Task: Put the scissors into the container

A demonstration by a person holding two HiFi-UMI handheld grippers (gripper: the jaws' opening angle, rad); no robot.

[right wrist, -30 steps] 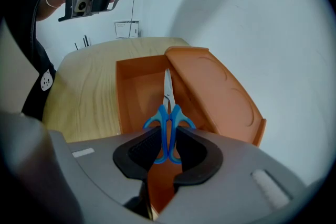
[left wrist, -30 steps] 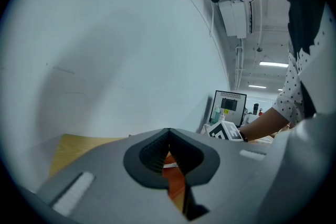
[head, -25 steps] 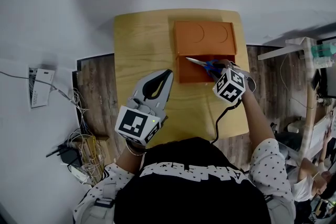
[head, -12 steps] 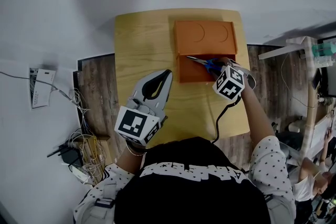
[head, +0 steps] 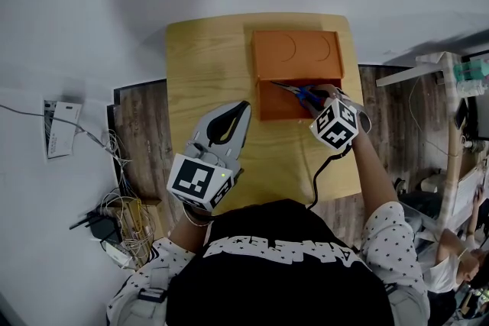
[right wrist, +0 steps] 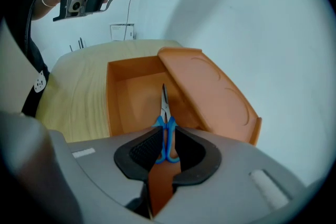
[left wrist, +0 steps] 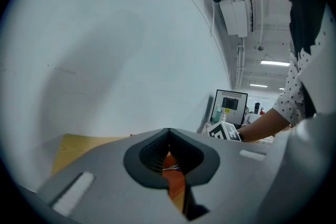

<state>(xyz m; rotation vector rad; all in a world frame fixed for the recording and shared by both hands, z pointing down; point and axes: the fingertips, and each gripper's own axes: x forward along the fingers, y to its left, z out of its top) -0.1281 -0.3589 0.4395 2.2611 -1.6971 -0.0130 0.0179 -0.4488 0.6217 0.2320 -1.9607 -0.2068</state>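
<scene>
My right gripper [right wrist: 164,136] has its fingers pinched on the blue handles of the scissors [right wrist: 165,113]. The handles sit upright between the dark pads, and the closed metal blades point straight ahead, away from the fingers. Just ahead of and below the fingertips lies the open compartment of the orange container [right wrist: 126,97], so the blades reach out over its floor. I cannot tell whether the tips touch the bottom or hang just above it. Beyond the blades and to their right the container's lid [right wrist: 210,92] is laid back, tilted, with two round shapes pressed into it. The container sits on the pale wooden surface [right wrist: 79,86], which spreads away to the left of these fingers.

My left gripper [head: 244,107] is held above the surface, well apart from the container and nearer my body than the right gripper. Its fingers are pressed together at the tips with nothing between them. Through the narrow slot behind the tips I see a strip of orange and a small silvery shape, probably the scissors, though it is too small to be sure. Past those fingers, off to the right, a monitor [left wrist: 231,105] stands in the background.
</scene>
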